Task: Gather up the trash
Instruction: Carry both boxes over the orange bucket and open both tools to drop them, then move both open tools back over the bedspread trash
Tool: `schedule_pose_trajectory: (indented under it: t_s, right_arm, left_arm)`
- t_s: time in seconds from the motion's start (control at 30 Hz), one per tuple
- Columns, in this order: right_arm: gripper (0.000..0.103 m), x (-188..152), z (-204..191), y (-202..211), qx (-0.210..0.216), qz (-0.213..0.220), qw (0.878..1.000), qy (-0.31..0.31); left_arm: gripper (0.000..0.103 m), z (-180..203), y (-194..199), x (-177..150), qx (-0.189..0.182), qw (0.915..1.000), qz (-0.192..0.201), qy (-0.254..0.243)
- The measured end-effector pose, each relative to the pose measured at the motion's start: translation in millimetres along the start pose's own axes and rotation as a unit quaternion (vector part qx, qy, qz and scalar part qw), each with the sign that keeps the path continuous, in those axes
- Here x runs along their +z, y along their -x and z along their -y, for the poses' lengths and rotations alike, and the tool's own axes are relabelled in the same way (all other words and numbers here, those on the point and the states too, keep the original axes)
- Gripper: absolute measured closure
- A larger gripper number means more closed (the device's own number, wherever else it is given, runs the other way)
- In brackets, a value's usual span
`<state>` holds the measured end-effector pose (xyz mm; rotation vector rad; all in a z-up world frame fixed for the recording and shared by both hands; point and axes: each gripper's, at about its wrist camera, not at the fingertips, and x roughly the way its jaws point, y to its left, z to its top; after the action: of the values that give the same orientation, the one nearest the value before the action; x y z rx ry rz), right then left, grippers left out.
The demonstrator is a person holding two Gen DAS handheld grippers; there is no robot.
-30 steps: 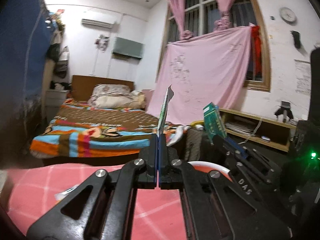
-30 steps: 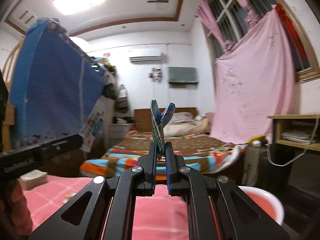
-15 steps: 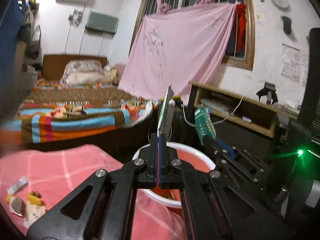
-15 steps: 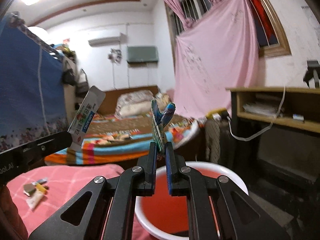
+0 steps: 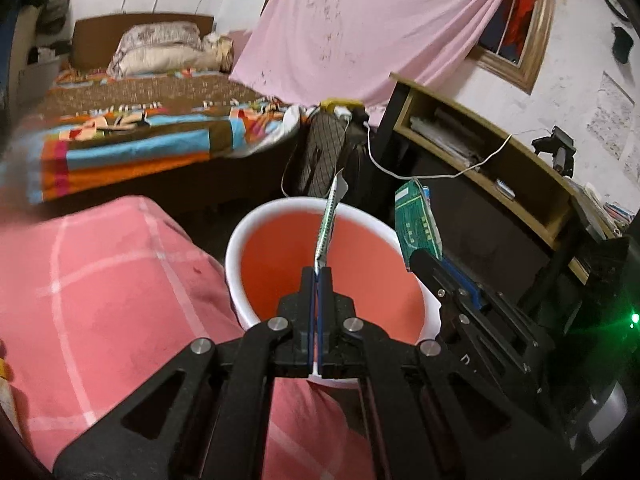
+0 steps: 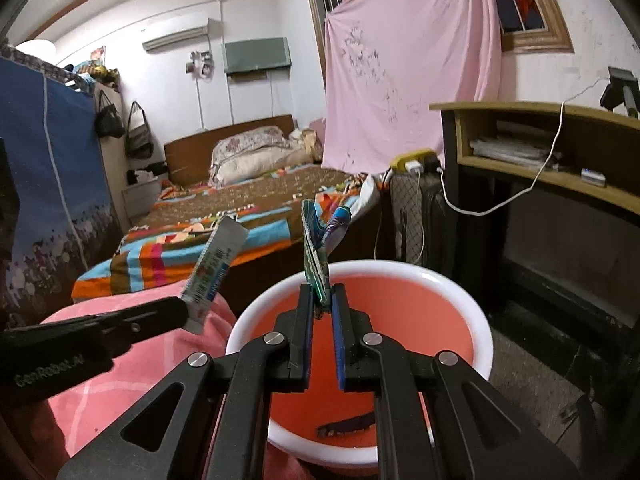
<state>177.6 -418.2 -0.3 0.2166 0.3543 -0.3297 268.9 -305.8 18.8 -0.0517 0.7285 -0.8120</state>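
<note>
Pink checked cloth [image 5: 100, 280] covers the desk at lower left of both views, and a red basin [image 5: 280, 248] with a white rim stands beside it, low and central. A second ago the bed [image 5: 132, 140] and ceiling filled the views and the basin barely showed; both tongs have since tipped down over it. The left tongs [image 5: 318, 274] are pressed together on a thin sachet [image 5: 329, 216] that stands up over the basin's far rim. The right tongs [image 6: 322, 300] pinch a crumpled green-and-blue wrapper [image 6: 316, 256] at their tips, above the basin's near side; the pads behind the tips show a slight gap, perhaps a little wider than before. A dark scrap [image 6: 346, 426] lies on the basin's bottom. More small wrappers [image 5: 4, 380] sit at the cloth's left edge, blurred.
</note>
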Motion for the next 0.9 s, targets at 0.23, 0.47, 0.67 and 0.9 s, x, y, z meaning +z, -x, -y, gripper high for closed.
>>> schedule_pose_trajectory:
  t_s: [0.23, 0.47, 0.67, 0.9]
  right_arm:
    - [0.093, -6.2, 6.1, -10.3, -0.01, -0.035, 0.999, -0.006]
    - [0.091, -8.5, 10.4, -14.7, -0.014, -0.048, 0.999, -0.013]
    - [0.087, -7.8, 6.9, -10.3, -0.016, -0.039, 0.999, -0.01]
    - [0.076, 1.7, -11.0, 10.6, -0.004, 0.009, 1.0, 0.005]
  left_arm:
    - [0.103, -3.8, -20.1, 0.4, -0.002, 0.9987, -0.037, 0.035]
    - [0.085, -10.9, -19.8, -2.9, 0.0, 0.9977, -0.039, 0.055]
    - [0.078, -20.3, -2.9, -1.8, 0.014, 0.9977, -0.01, 0.066]
    - [0.066, -33.4, 41.8, -6.8, 0.063, 0.995, 0.056, 0.054]
